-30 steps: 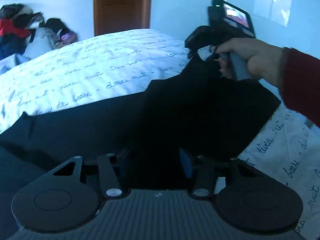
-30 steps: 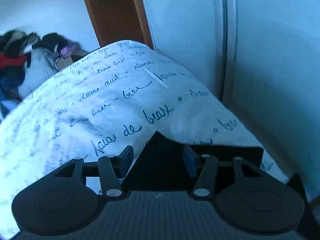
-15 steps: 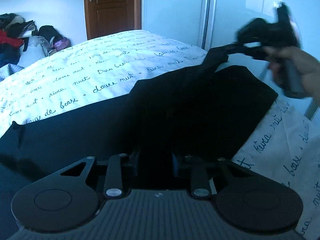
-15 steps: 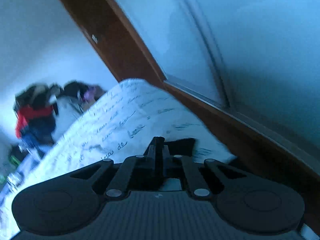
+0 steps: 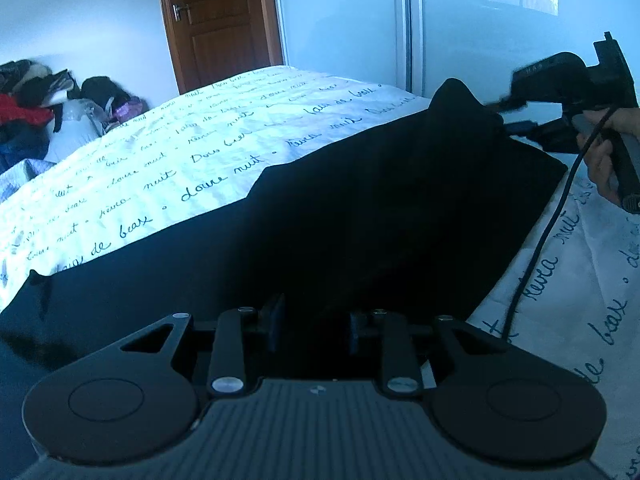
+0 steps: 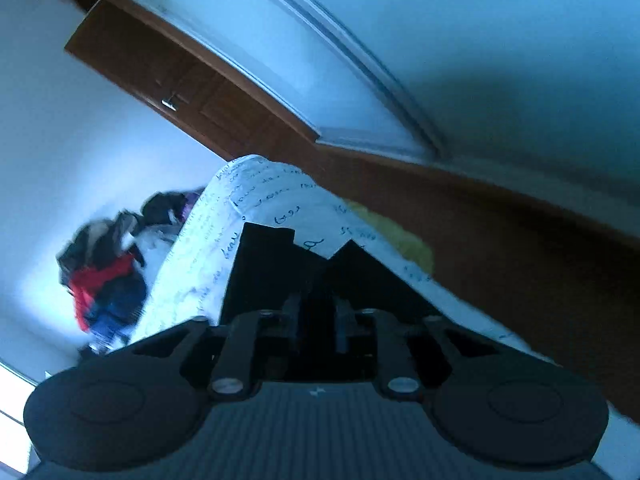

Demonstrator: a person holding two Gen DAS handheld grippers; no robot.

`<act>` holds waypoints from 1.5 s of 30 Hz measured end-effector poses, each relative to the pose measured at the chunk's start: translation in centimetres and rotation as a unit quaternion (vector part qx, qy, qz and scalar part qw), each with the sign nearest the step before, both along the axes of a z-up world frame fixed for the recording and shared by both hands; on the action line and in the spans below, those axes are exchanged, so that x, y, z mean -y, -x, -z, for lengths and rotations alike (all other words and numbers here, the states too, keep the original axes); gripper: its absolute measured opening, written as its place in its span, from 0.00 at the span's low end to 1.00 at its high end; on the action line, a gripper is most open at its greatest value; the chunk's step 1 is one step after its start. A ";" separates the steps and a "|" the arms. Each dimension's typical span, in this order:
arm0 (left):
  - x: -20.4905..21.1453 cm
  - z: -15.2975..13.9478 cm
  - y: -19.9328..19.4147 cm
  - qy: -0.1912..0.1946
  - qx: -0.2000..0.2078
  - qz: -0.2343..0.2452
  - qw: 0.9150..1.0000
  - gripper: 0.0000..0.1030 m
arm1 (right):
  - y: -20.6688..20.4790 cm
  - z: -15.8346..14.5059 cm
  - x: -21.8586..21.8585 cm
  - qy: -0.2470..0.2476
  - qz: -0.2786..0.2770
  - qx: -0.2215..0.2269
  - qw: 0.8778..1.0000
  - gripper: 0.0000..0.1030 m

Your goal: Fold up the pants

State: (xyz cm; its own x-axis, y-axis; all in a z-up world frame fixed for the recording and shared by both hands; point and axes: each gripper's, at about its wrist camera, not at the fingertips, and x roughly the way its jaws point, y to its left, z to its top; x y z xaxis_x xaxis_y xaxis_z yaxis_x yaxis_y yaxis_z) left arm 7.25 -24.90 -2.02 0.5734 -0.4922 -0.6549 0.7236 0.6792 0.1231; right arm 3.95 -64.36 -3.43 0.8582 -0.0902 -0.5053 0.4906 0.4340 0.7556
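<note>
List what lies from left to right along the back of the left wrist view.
Clothes pile → door → raised pants corner → right gripper, pinching that corner → hand on its handle.

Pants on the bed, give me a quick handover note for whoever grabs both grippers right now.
Left gripper: fingers shut on the near edge of the black pants, low over the bed.
Right gripper: shut on the far corner of the pants, lifted off the bedspread; the left wrist view shows the cloth peaking there.
Pants: spread across the white lettered bedspread, one end raised between the two grippers.
Done: both corners gripped and lifted.
Left: probably carry the raised end over the rest, lay it flat, release, then fold again.
</note>
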 end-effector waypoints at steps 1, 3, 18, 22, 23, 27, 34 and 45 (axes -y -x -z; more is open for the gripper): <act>0.1 0.1 0.0 -0.001 0.002 0.001 1.000 0.37 | 0.0 0.3 0.1 -0.007 -0.002 0.010 1.000 0.43; 0.4 0.3 -0.1 -0.004 0.012 0.002 1.000 0.42 | -0.2 0.6 0.1 -0.012 0.002 0.030 0.999 0.43; 0.1 -2.5 -0.3 0.053 0.087 -0.099 0.990 0.20 | -3.7 -5.6 0.0 0.065 -0.052 0.055 0.995 0.04; -1.7 -4.7 0.0 0.133 0.088 -0.137 0.978 0.20 | -0.7 -10.5 -1.3 0.127 -0.061 0.218 0.966 0.04; -1.3 -4.5 0.4 0.121 0.082 -0.119 0.982 0.20 | 0.7 -10.9 -1.8 0.151 -0.063 0.241 0.957 0.04; 0.7 -1.8 2.7 0.041 0.063 -0.035 0.997 0.20 | 3.3 -7.1 -1.1 0.165 -0.037 0.070 0.983 0.04; 1.0 -0.2 2.5 0.023 0.032 -0.032 0.999 0.20 | 6.8 -1.4 0.0 0.086 -0.017 0.002 0.996 0.04; 0.2 0.2 3.1 0.021 0.028 -0.027 0.999 0.20 | 8.8 -0.9 -0.5 0.094 -0.024 -0.020 0.995 0.04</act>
